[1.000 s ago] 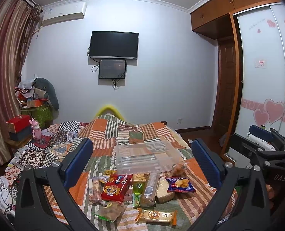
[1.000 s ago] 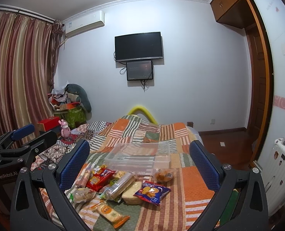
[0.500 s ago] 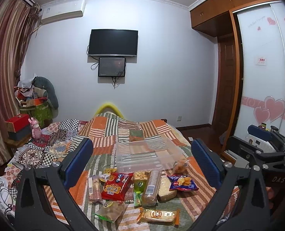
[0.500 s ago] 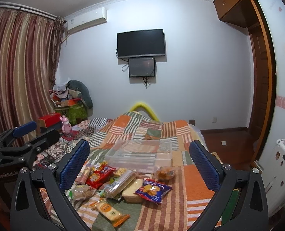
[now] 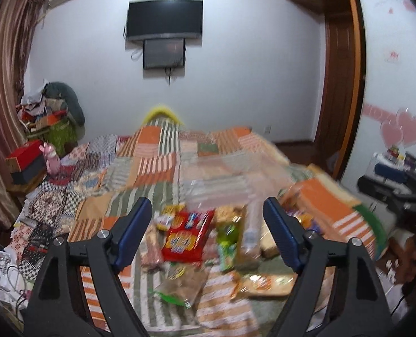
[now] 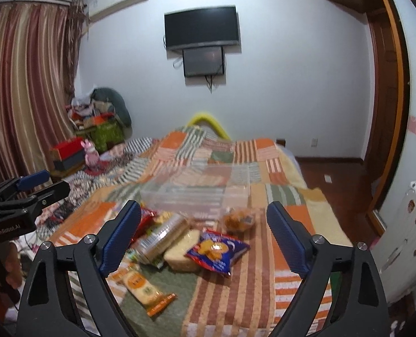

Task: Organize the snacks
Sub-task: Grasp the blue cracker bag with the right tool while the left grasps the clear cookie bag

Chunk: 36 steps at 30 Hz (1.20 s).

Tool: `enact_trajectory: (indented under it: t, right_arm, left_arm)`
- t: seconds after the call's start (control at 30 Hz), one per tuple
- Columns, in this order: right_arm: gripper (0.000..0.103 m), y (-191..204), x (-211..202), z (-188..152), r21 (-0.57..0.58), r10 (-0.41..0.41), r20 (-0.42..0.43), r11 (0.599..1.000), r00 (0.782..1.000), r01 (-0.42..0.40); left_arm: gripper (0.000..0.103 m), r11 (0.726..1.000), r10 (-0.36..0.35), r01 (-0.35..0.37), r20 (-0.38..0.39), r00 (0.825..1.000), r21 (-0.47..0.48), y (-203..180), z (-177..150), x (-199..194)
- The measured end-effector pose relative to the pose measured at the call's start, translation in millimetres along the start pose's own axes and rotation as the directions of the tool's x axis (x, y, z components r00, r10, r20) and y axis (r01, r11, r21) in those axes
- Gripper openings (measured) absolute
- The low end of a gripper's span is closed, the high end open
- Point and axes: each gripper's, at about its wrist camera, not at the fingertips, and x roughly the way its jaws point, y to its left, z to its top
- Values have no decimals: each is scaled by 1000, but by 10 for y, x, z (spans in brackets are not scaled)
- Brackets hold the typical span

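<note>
Several snack packs lie on the patchwork bed in front of a clear plastic bin (image 5: 222, 179), which also shows in the right wrist view (image 6: 196, 193). A red packet (image 5: 186, 237) lies straight ahead of my left gripper (image 5: 208, 236), which is open and empty above it. A green packet (image 5: 227, 241) lies beside the red one. My right gripper (image 6: 203, 238) is open and empty above a blue snack bag (image 6: 216, 250), a pale block (image 6: 181, 248) and a clear cracker sleeve (image 6: 161, 237). An orange biscuit pack (image 6: 144, 287) lies nearer.
The bed's right edge drops to a wooden floor (image 6: 328, 171). A cluttered corner with a red box (image 5: 25, 154) and pink toy (image 5: 50, 157) is at the left. A white appliance (image 6: 404, 241) stands right. The other gripper (image 6: 19, 205) shows at the left.
Both grippers have tilted down and moved closer to the snack pile, which now appears larger and lower between the fingers. Both stay open.
</note>
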Motion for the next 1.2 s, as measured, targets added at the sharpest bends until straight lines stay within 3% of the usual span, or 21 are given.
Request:
enact_trajectory:
  t: [0.13,0.3,0.7,0.9,1.1,1.2]
  right_arm:
    - [84,-72,197,-106,9,-1,-86,1000,996,1]
    - [83,-157,437,-226,33,16,-199,999,980,-9]
    - [83,-359,908,-341,86,-2,-332,996,943,33]
    - [83,-355,1114,-362,124,33,-383,992,923,16]
    - [83,-332,1302,-396,148,58,-426,989,903,6]
    - [83,-369,1390,-430,178,83,-449,984,890,-2]
  left_arm:
    - [82,1000,7,-7,-105,994,5,164,-198,292]
    - [82,1000,-18,12,-229,973,-27,372,-426,626]
    - [82,996,-72,43,-458,886,-74,534,-913,1260]
    - [82,995,-95,63,-507,857,-80,491,-1062,1452]
    - [81,993,-113,76,-504,857,-93,495,-1166,1532]
    - [72,988,-146,99,-502,852,-119,528,-1184,1552]
